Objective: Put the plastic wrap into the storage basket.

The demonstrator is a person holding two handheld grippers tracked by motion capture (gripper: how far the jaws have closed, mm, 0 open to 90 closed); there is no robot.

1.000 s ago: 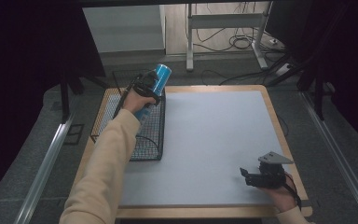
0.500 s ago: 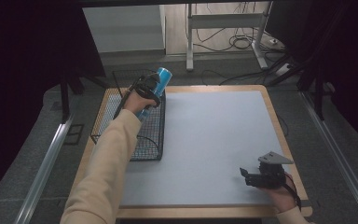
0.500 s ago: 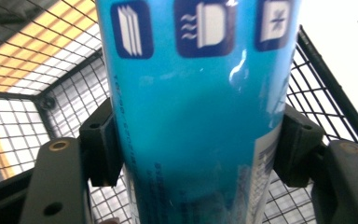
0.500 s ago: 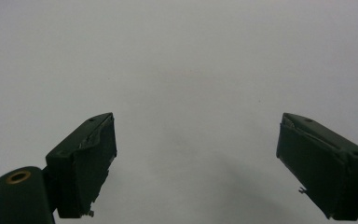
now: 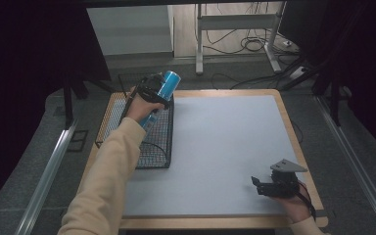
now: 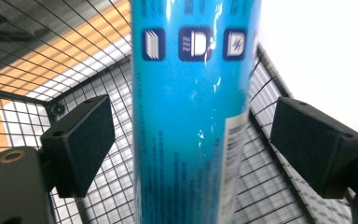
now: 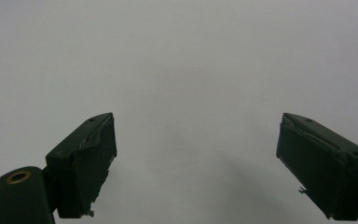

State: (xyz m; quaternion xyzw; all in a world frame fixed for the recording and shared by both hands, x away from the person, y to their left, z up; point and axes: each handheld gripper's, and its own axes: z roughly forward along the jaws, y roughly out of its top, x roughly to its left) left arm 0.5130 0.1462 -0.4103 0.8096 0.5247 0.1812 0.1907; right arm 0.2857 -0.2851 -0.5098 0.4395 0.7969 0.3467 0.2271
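My left gripper (image 5: 152, 91) hangs over the far end of the black wire basket (image 5: 149, 147), and between its jaws stands a blue tube (image 5: 162, 93) — a long, glossy cylinder wrapped in bright cyan film. My left jaws have just been opening: in the left gripper view both black pads (image 6: 81, 140) stand clear of the tube (image 6: 193, 116), with a gap of basket mesh showing on either side, so I no longer press on it. The tube runs straight up the middle of that view, its film catching small white glints. Near the top sits a row of three dark blue square icons with white symbols; lower down there is fine print too small to read, and a pale strip with a barcode on the tube's right flank.

From the high view the tube leans, its upper end tilted away past the basket's far rim and its lower end down inside the basket; whether that end rests on the mesh floor I cannot tell. The basket sits at the left edge of the table (image 5: 298, 147), partly on the pale grey mat (image 5: 225, 147).

My right gripper (image 5: 269, 186) rests at the near right corner of the mat, well apart from the basket — its jaws stand wide open over bare grey surface, with nothing between the pads (image 7: 81, 163).
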